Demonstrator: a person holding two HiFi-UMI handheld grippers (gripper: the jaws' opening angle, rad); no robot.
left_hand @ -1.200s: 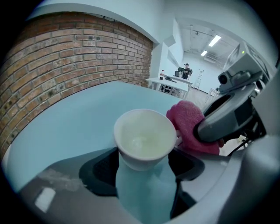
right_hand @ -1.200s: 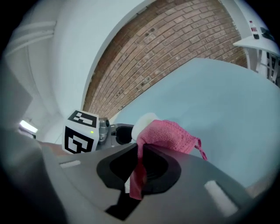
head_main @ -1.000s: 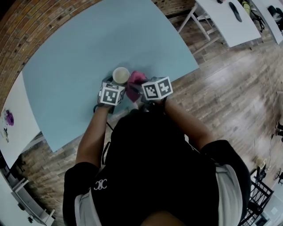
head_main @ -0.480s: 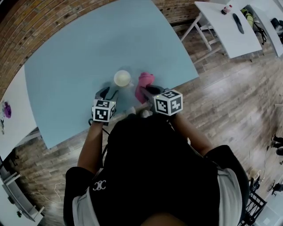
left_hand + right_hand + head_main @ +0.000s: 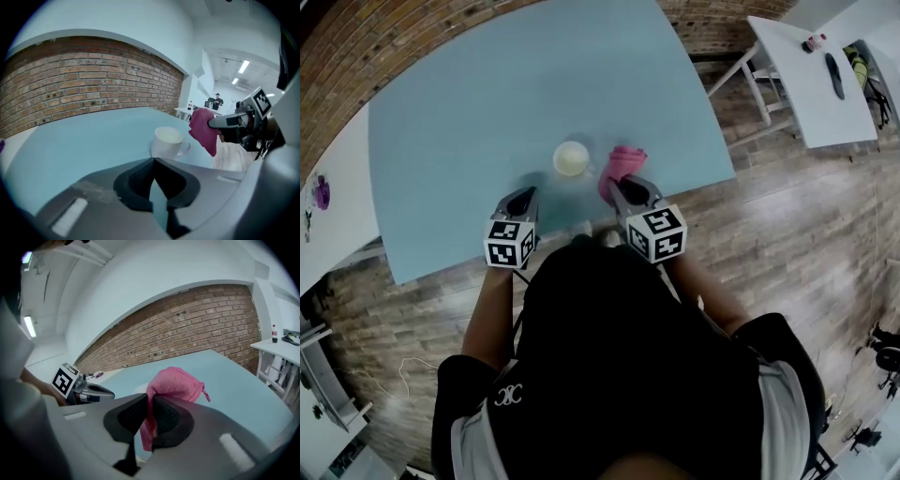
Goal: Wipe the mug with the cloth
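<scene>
The white mug [image 5: 570,157] stands upright near the blue counter's [image 5: 469,103] near edge, between the left gripper [image 5: 522,200], its jaws just closed on nothing, and the right gripper [image 5: 628,190], clamped on the pink cloth [image 5: 622,162].

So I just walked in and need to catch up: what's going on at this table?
A person holds a gripper in each hand over the blue table. The right gripper has its jaws shut on the pink cloth, held up beside the white mug without touching it. The mug stands on the table. The left gripper has just closed its jaws with nothing between them.
</scene>
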